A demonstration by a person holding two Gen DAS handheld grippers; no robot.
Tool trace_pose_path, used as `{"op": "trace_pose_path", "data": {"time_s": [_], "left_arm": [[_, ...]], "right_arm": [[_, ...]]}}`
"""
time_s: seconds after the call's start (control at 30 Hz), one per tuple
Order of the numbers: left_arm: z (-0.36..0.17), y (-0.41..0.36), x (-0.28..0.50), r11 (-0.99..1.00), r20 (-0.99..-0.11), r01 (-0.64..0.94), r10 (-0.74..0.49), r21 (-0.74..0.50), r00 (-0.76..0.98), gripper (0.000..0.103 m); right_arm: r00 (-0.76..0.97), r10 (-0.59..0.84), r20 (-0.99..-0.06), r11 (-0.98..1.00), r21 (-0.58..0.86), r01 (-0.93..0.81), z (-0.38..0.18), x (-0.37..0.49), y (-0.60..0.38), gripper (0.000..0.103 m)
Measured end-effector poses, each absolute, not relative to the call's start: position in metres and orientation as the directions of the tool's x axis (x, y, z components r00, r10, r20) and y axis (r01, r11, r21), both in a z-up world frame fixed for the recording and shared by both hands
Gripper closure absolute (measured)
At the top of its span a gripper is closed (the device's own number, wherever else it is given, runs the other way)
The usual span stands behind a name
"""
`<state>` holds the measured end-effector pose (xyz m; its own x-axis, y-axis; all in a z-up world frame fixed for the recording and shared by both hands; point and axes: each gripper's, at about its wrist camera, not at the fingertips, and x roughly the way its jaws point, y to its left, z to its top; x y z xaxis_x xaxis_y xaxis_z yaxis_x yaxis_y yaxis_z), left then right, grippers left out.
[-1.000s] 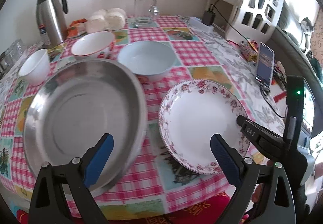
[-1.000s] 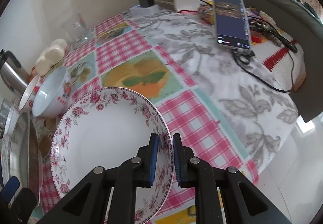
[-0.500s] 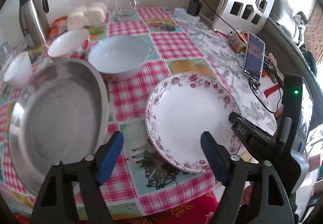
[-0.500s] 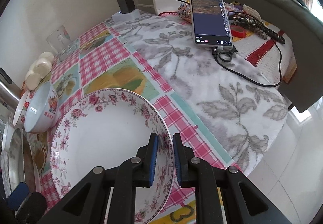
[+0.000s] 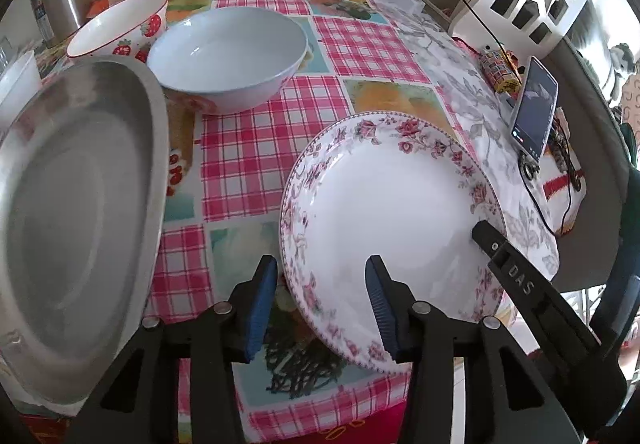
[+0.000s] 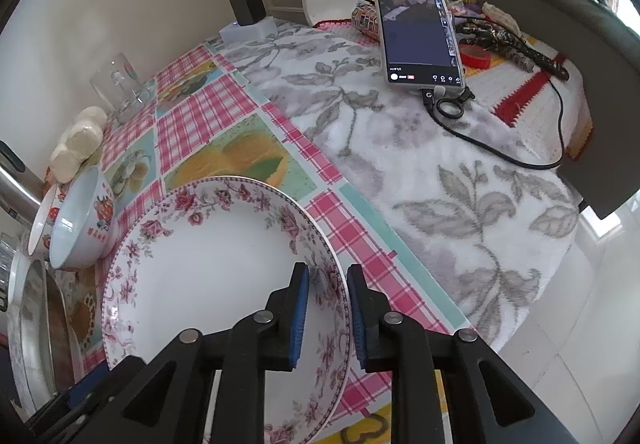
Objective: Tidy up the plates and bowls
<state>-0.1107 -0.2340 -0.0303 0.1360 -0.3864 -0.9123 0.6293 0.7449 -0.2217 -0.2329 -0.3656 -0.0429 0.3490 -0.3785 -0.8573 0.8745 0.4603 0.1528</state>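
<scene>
Right view only: my right claw (image 6: 324, 308) pinches the floral plate (image 6: 216, 268) rim, plate tilted.
Left view only: my left claw (image 5: 320, 304) spread, straddling the plate's near-left rim; steel tray (image 5: 76, 212) left.

Left wrist view: low at the table's near edge, facing the far wall, close over the floral plate (image 5: 384, 204). Right wrist view: close at that plate's (image 6: 208, 276) right rim, facing far-right. Shared: plate, phone (image 5: 534, 112) (image 6: 418, 28).
</scene>
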Motion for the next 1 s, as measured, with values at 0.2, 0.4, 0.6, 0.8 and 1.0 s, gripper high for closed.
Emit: {"op": "trace_pose_path", "data": {"time_s": [0.2,0.4,0.6,0.8,1.0], "left_arm": [[-0.042,-0.238,-0.100,0.755,-0.911,0.601,-0.399,-0.263,0.103,0.061],[-0.046,-0.243,-0.094,0.750,-0.903,0.597,-0.419,-0.284,0.097,0.063],[-0.048,-0.243,-0.088,0.749,-0.894,0.597,-0.433,-0.287,0.114,0.073],[-0.048,-0.239,-0.085,0.750,-0.890,0.594,-0.441,-0.291,0.121,0.081],[-0.045,-0.238,-0.085,0.748,-0.884,0.597,-0.448,-0.290,0.131,0.082]], "right_arm": [[0.371,-0.366,-0.854,0.456,0.183,0.871,-0.045,-0.234,-0.368,0.078],[0.402,-0.350,-0.846,0.456,0.221,0.862,-0.048,-0.235,-0.371,0.076],[0.414,-0.359,-0.837,0.466,0.224,0.856,-0.050,-0.234,-0.370,0.075],[0.424,-0.367,-0.828,0.469,0.229,0.853,-0.049,-0.236,-0.369,0.078],[0.434,-0.363,-0.825,0.478,0.236,0.846,-0.048,-0.239,-0.367,0.080]]}}
